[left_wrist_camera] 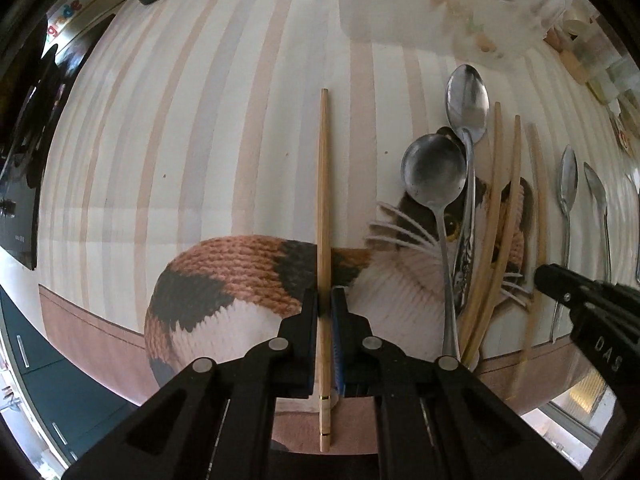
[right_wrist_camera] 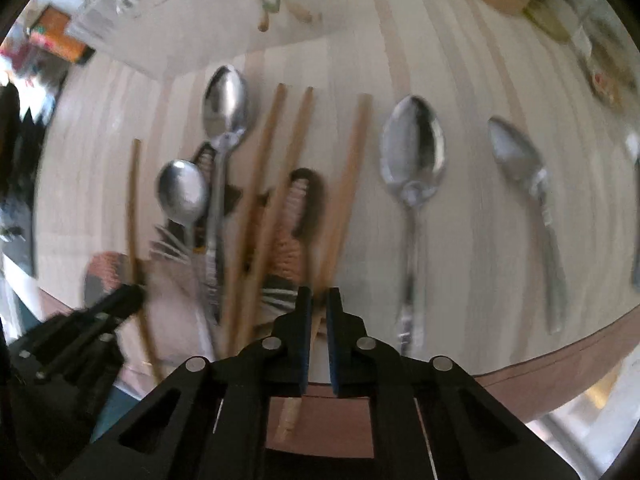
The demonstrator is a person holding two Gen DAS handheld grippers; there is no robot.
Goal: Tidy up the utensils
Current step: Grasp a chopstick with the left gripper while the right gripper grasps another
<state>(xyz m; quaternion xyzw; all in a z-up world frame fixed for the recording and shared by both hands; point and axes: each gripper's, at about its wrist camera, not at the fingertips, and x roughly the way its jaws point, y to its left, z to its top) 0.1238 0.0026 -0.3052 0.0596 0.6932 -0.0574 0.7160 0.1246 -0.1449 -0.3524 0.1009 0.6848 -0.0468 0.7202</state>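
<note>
The left gripper (left_wrist_camera: 325, 304) had its jaws closed on a single wooden chopstick (left_wrist_camera: 323, 216), gripping it low on the shaft. The butt end stuck back past the near edge of the worktop (left_wrist_camera: 200, 140). Its long axis ran straight ahead of the jaws, from near edge to far edge, and it lay apart from the other utensils, out towards the worktop's left side.

The right gripper (right_wrist_camera: 319, 300) showed its jaws almost shut around the near end of another chopstick (right_wrist_camera: 352, 168), also at the near edge. That view was blurred, so whether the grip was firm could not be told. This stick also ran away from the jaws, leaning a little right.

Just left of it two more chopsticks (right_wrist_camera: 264, 200) lay fanned, their near ends crowded against the handles of a round-bowled spoon (left_wrist_camera: 434, 172) and a longer oval spoon (left_wrist_camera: 467, 98). Right of the right gripper two spoons (right_wrist_camera: 414, 152) lay separate and parallel, bowls towards the far edge.

Judged from this, each hand was nearer its own stick, and pairing the two would turn on bringing both long axes parallel.

At the far edge sat a clear plastic tray (left_wrist_camera: 460, 8).
</note>
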